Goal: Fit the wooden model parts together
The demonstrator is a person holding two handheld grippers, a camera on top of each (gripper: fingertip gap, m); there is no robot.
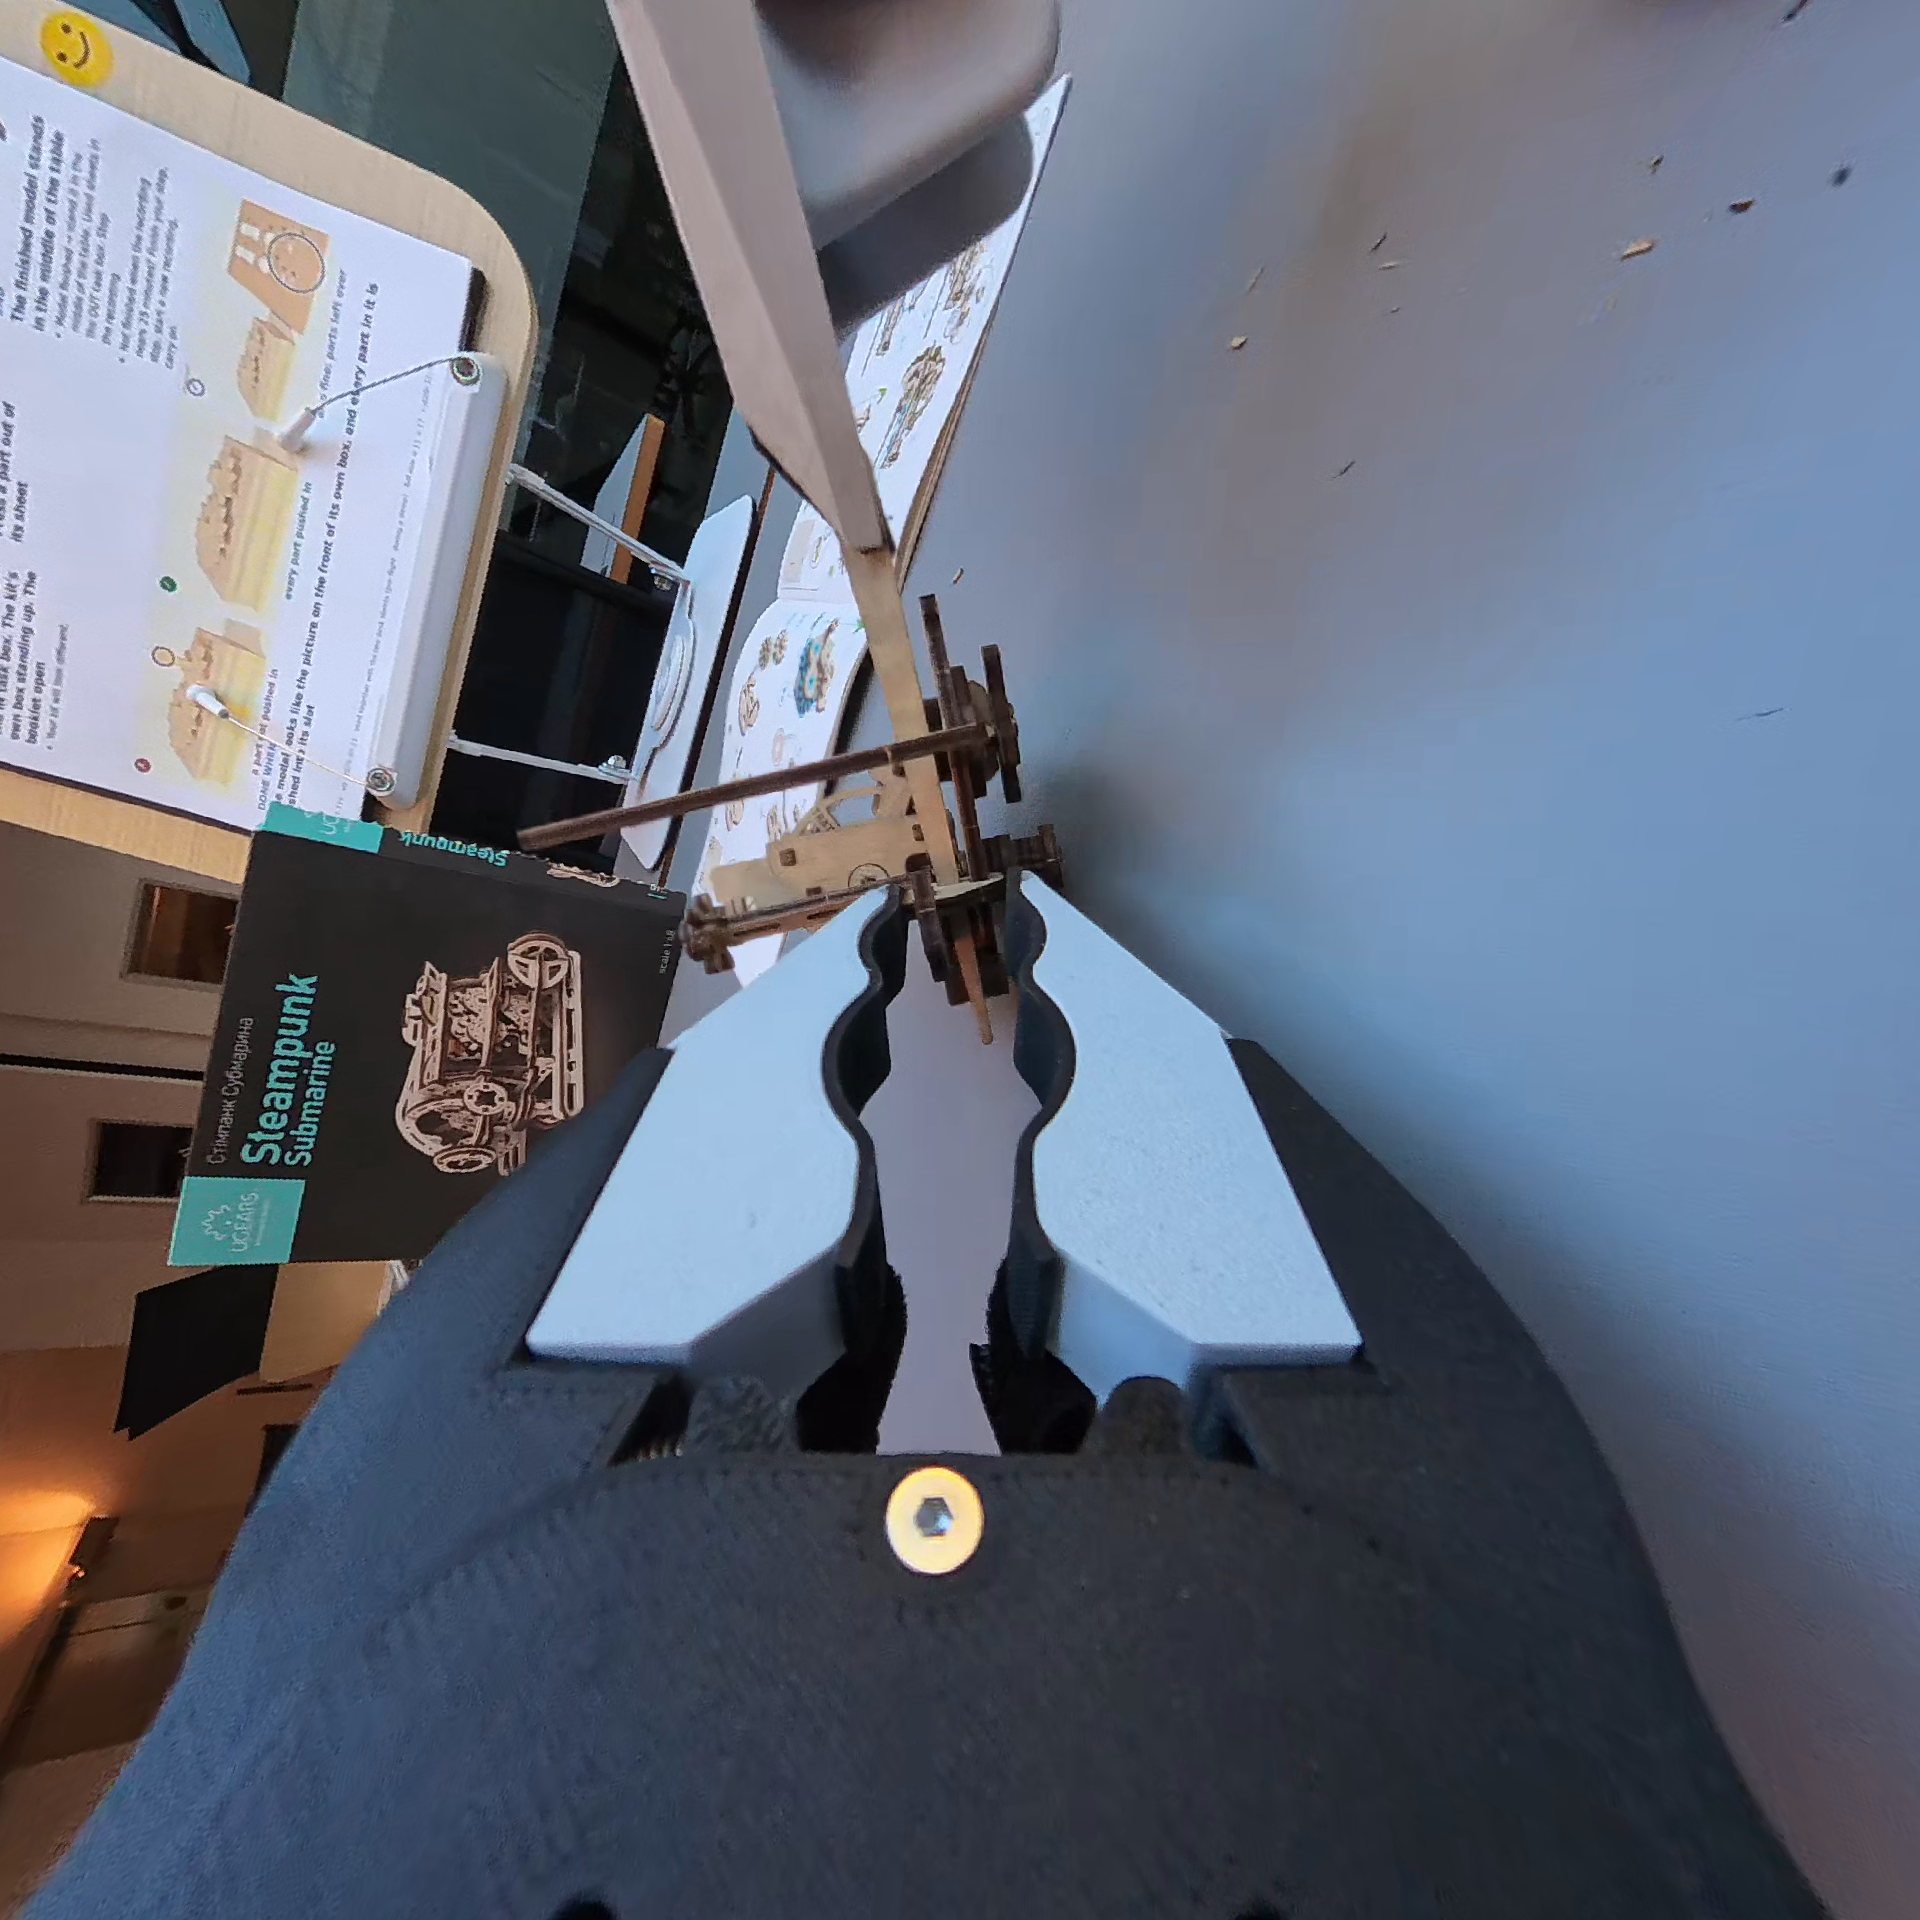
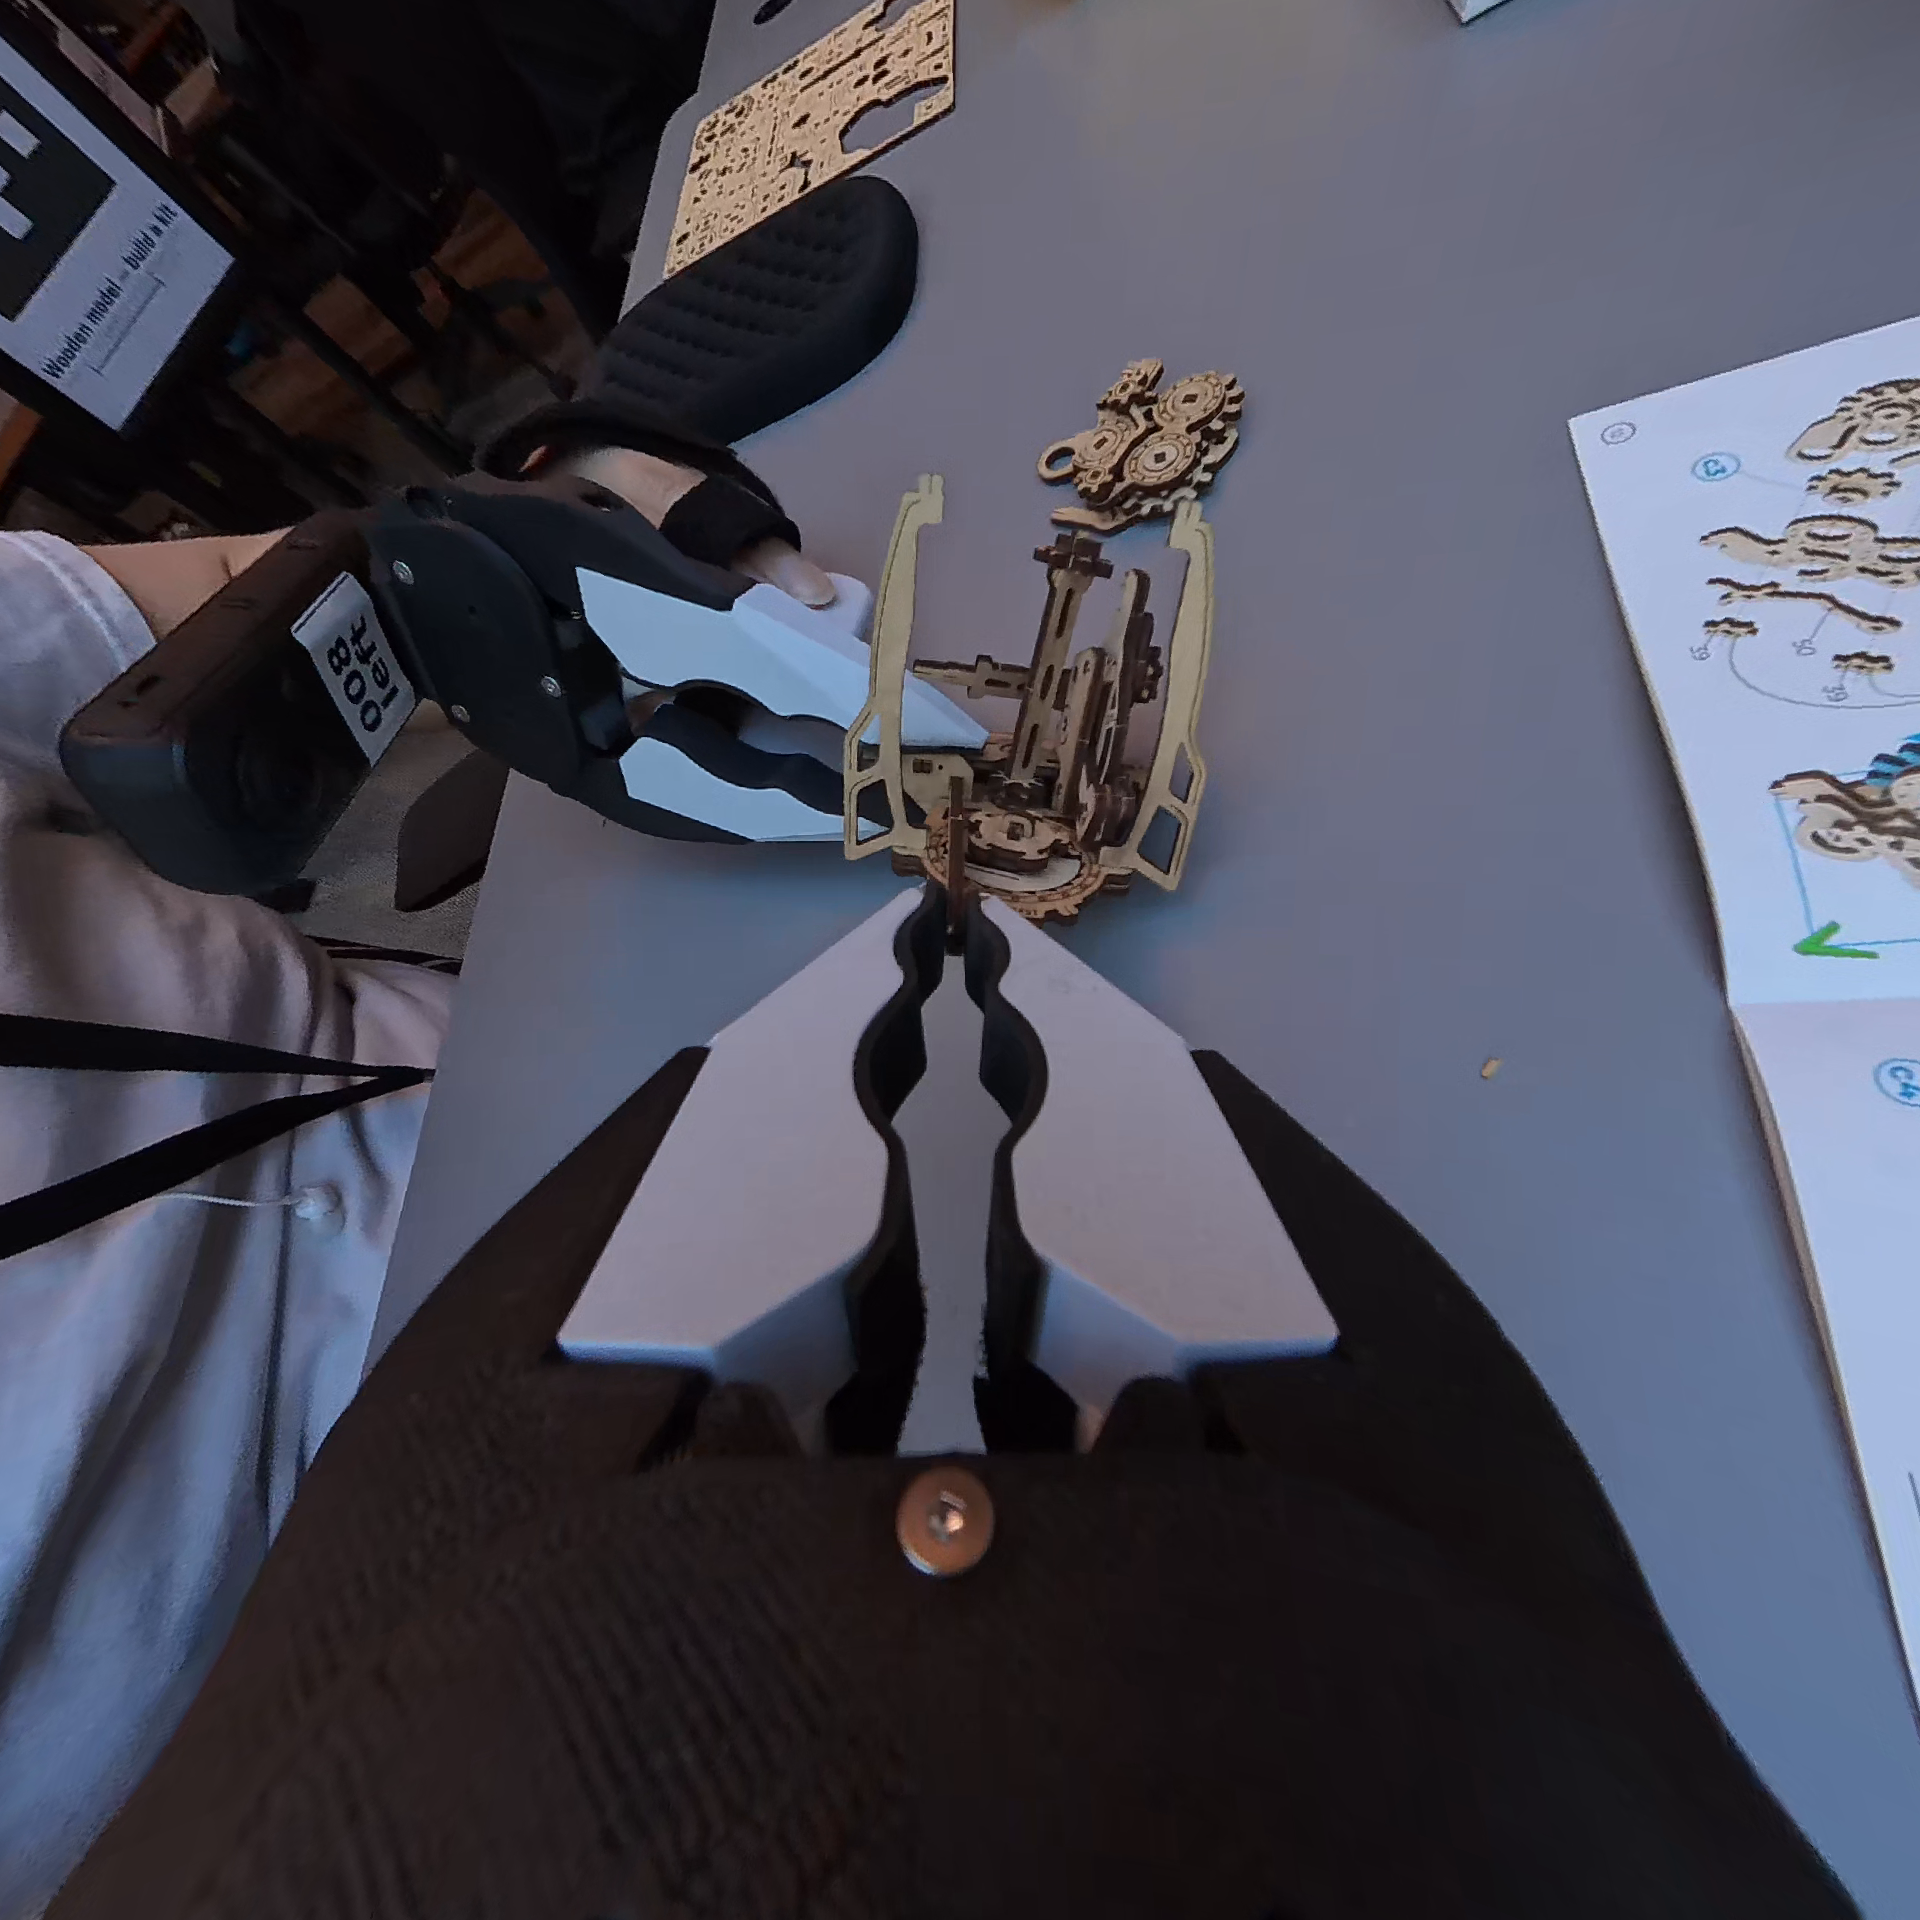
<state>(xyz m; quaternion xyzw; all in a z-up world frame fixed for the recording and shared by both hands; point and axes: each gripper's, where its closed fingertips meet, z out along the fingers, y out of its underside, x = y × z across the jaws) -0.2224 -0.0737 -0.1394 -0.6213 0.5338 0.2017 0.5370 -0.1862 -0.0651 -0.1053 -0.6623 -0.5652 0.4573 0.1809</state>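
At the left, the left tool (image 2: 894, 774) is seen reaching in from the person's side, its jaws spread only as wide as the part between them. In its own view they are pressed around the lower gears and a thin plywood edge of the wooden model (image 2: 1029, 727). The model stands on the grey surface (image 2: 1403, 727), near its middle, with a flat gear cluster (image 2: 1143, 447) lying just behind it and a punched-out parts sheet (image 2: 810, 114) farther back.

The model is judged to be light, stiff and brittle. It is built from thin laser-cut plywood, with slender side frames, small toothed wheels and a long dark axle (image 1: 748, 790) sticking out. The frames would likely snap if squeezed across their span, so a hold is better taken low, on the thicker base stack.

Toward the centre, the right tool (image 2: 951, 920) is pressed together on a small dark peg (image 2: 953, 883) at the front of the base. Whether the peg is already seated cannot be told. Force is best kept along the peg's own line.

At the right, an open instruction booklet (image 2: 1766, 727) lies flat on the surface.
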